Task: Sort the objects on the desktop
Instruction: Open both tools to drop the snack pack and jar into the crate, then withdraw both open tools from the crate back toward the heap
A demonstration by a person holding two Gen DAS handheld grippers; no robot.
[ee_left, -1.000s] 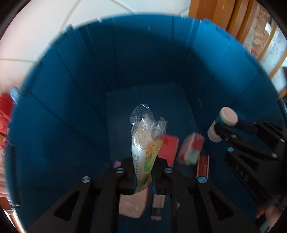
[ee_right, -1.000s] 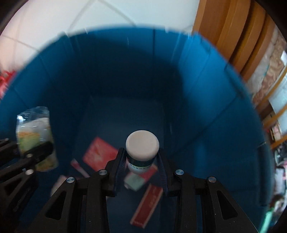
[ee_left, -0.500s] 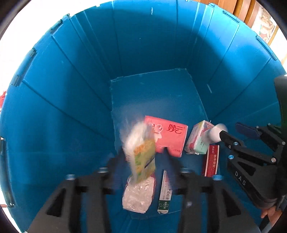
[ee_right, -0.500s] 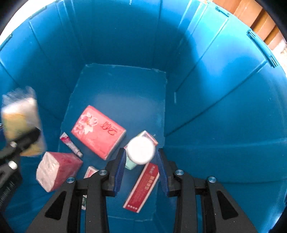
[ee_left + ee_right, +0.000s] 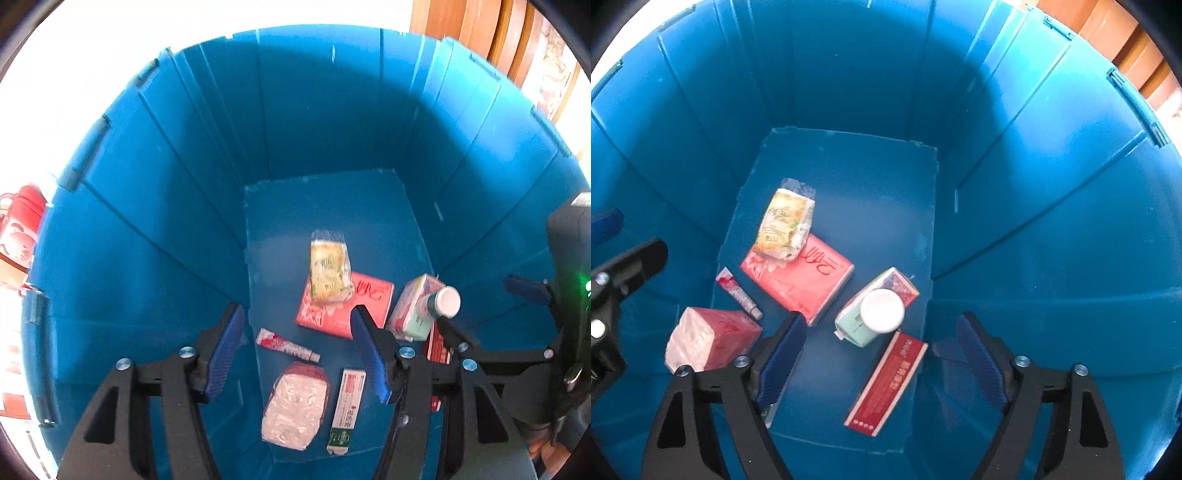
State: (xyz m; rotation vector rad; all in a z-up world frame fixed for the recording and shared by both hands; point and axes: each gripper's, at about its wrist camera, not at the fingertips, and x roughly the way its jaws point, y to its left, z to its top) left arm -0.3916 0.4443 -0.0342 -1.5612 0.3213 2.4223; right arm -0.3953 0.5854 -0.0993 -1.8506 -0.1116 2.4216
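Both grippers, left [image 5: 297, 349] and right [image 5: 882, 363], hang spread and empty over the blue bin [image 5: 1034, 184]; white-capped bottle [image 5: 882, 311] rests directly ahead of right fingers, on the green carton [image 5: 855, 326], cap upward.

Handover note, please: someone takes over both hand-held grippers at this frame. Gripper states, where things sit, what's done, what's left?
Left hand-held gripper: open, empty, above the blue bin.
Right hand-held gripper: open, empty, also above the bin.
On the bin floor: yellow snack bag lying partly on the pink tissue pack; white-capped bottle against the mint carton; red box, tube, wrapped pink pack.
Done: bag and bottle are in the bin.
Left: the desk is out of view, so fetch whatever remains there.
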